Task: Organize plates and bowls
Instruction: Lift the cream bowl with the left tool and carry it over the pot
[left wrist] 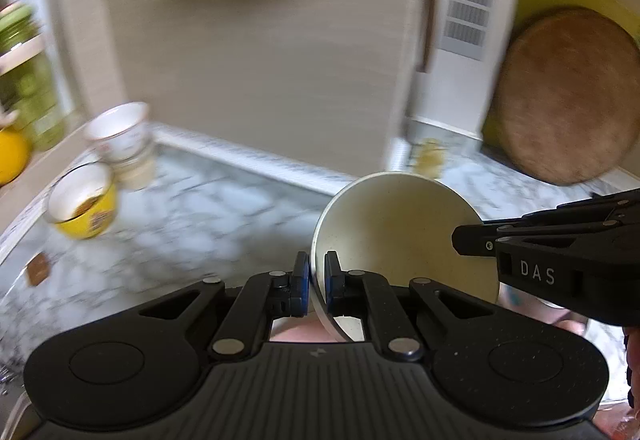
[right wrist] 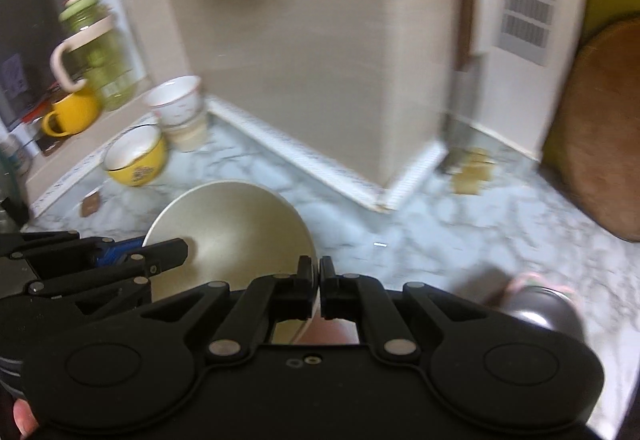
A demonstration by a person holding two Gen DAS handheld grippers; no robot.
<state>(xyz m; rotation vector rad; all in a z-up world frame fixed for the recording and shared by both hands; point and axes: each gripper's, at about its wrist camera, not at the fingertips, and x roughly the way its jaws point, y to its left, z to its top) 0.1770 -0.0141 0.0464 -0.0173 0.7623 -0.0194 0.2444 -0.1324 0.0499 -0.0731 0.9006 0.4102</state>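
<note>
A cream bowl [left wrist: 400,232] [right wrist: 232,228] hangs tilted above the marble counter [left wrist: 200,216] [right wrist: 440,240], held by both grippers at opposite sides of its rim. My left gripper [left wrist: 316,268] is shut on the rim nearest its camera, and it shows as a black arm [right wrist: 184,248] at the bowl's left side in the right wrist view. My right gripper [right wrist: 319,272] is shut on the bowl's right rim, and it reaches in from the right [left wrist: 456,240] in the left wrist view. Further left, a yellow bowl [left wrist: 84,208] [right wrist: 136,160] rests on the counter beside stacked white bowls [left wrist: 120,136] [right wrist: 178,108].
A green glass jar [right wrist: 96,52] and a yellow mug [right wrist: 72,112] stand on a ledge at the left. A beige wall corner [right wrist: 320,60] juts into the counter. A round wooden board [left wrist: 560,96] leans at the right. A dark rounded object [right wrist: 540,304] sits at the near right.
</note>
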